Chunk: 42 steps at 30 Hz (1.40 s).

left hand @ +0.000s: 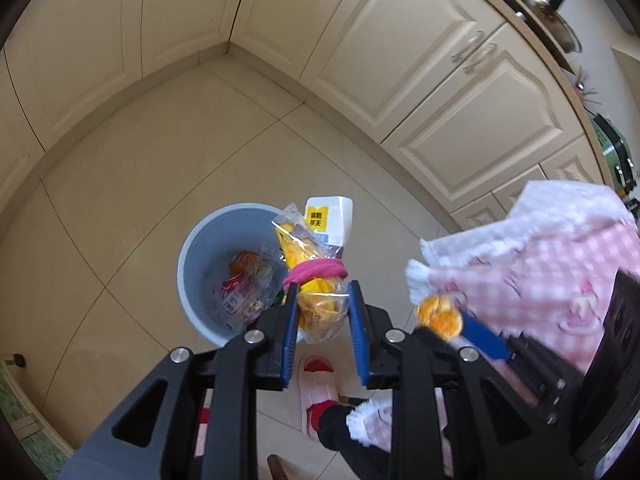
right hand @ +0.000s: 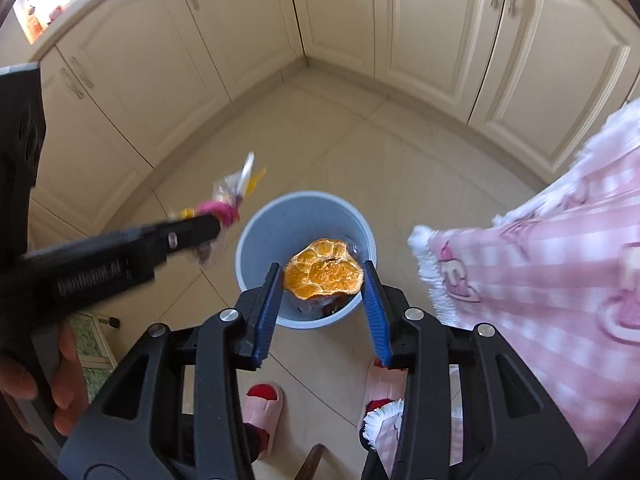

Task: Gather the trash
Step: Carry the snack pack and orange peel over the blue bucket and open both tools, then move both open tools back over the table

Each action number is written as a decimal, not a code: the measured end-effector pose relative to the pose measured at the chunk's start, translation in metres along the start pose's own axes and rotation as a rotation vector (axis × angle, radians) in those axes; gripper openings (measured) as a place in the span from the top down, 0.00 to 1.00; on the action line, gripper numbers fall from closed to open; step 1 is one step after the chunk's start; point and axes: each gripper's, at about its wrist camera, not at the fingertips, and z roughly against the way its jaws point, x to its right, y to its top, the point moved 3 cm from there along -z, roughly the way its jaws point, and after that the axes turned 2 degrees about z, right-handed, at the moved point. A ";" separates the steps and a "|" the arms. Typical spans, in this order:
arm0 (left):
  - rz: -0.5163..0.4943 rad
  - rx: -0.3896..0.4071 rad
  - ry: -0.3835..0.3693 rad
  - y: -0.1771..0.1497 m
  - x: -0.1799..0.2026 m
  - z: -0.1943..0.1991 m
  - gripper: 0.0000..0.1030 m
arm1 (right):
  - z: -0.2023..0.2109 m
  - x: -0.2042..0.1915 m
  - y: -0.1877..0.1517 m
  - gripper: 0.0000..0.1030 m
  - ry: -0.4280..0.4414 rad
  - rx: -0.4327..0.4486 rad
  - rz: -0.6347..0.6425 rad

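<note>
A grey-blue trash bin (left hand: 200, 264) stands on the tiled floor with wrappers inside; it also shows in the right wrist view (right hand: 256, 240). My left gripper (left hand: 323, 292) is shut on a clear bag of yellow trash (left hand: 316, 312) tied with a pink band (left hand: 316, 271), held above the bin's right rim. My right gripper (right hand: 323, 280) is shut on an orange peel (right hand: 323, 272), held above the bin. The peel also shows in the left wrist view (left hand: 439, 315), right of the bag. The left gripper and its bag appear blurred in the right wrist view (right hand: 224, 212).
Cream cabinets (left hand: 420, 60) run along both walls and meet in a corner behind the bin. The person's pink checked sleeve (left hand: 540, 264) hangs at the right. Pink slippers (right hand: 262, 408) stand on the floor below the grippers. A small mat (right hand: 90, 344) lies at left.
</note>
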 end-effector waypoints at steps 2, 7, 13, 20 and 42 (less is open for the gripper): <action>0.020 -0.001 -0.012 0.006 -0.004 -0.010 0.72 | -0.013 0.003 0.003 0.62 -0.004 -0.017 -0.010; 0.052 0.016 0.013 0.011 -0.012 -0.020 0.45 | -0.031 0.007 0.010 0.62 -0.001 -0.031 -0.025; 0.087 0.004 0.045 0.002 -0.038 -0.023 0.45 | -0.036 -0.002 0.008 0.62 0.007 -0.028 -0.009; 0.125 0.011 0.069 -0.006 -0.061 -0.014 0.45 | -0.040 -0.017 0.014 0.62 0.021 -0.017 0.013; 0.098 0.149 0.073 -0.004 -0.037 0.072 0.45 | 0.029 -0.034 0.041 0.48 -0.068 0.160 0.071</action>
